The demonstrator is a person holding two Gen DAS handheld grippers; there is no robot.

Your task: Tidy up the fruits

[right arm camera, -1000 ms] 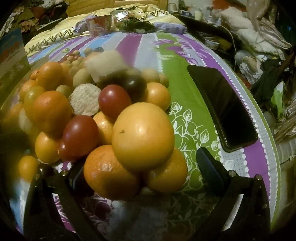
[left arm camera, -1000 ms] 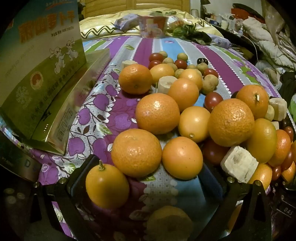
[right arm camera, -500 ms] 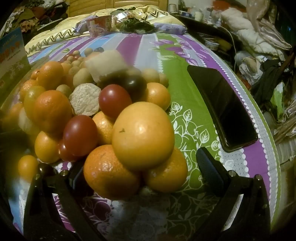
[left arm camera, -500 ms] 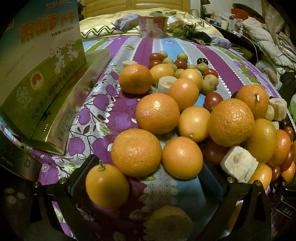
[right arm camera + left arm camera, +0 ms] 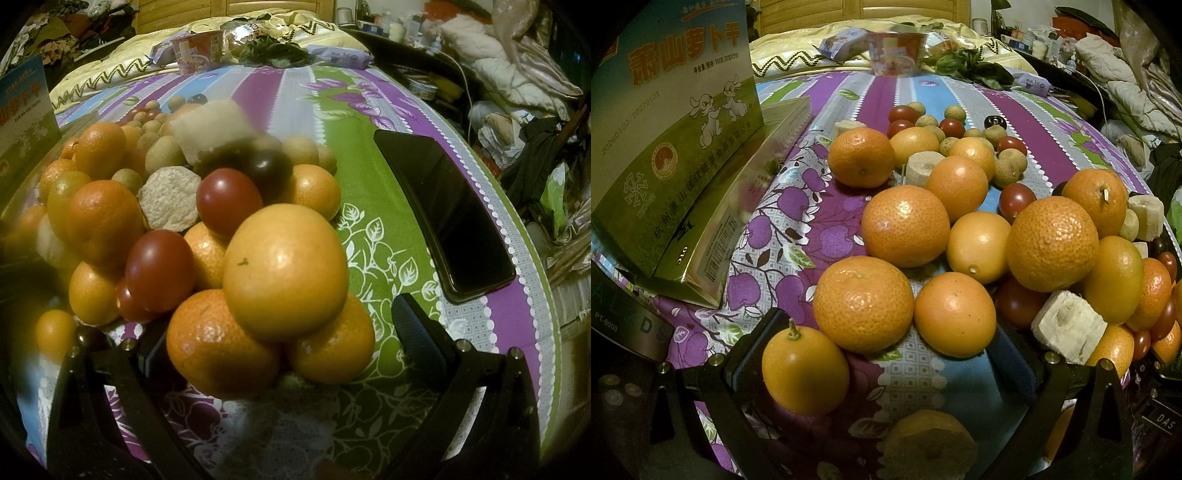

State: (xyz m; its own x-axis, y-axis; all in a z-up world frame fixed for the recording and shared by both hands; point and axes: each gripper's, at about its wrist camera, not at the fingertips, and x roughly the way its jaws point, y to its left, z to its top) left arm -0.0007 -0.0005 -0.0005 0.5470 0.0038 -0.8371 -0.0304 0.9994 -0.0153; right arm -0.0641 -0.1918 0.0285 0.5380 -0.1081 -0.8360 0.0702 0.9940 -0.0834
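The fruits are lying in one mixed heap on the patterned tablecloth (image 5: 798, 236): mandarins, kumquats, cherry tomatoes, longans and banana chunks all jumbled, none yet sorted by kind.

The left gripper (image 5: 882, 354) is hovering low at the near edge of the spread with its fingers wide apart and holding nothing. A stemmed kumquat (image 5: 805, 371) is sitting just inside the left finger, its stem pointing up and away, with a mandarin (image 5: 863, 303) and a smoother orange fruit (image 5: 955, 314) straight ahead between the fingertips.

The right gripper (image 5: 280, 332) is also standing open and empty, facing the taller side of the pile. A large smooth orange fruit (image 5: 285, 271) is resting on two mandarins directly between its fingers, nearer than anything else. A dark phone (image 5: 443, 210) is lying well apart, towards the right edge.

Judging by closeness, the stemmed kumquat looks the easiest first pick for the left; it is roundish, so approach angle matters little.
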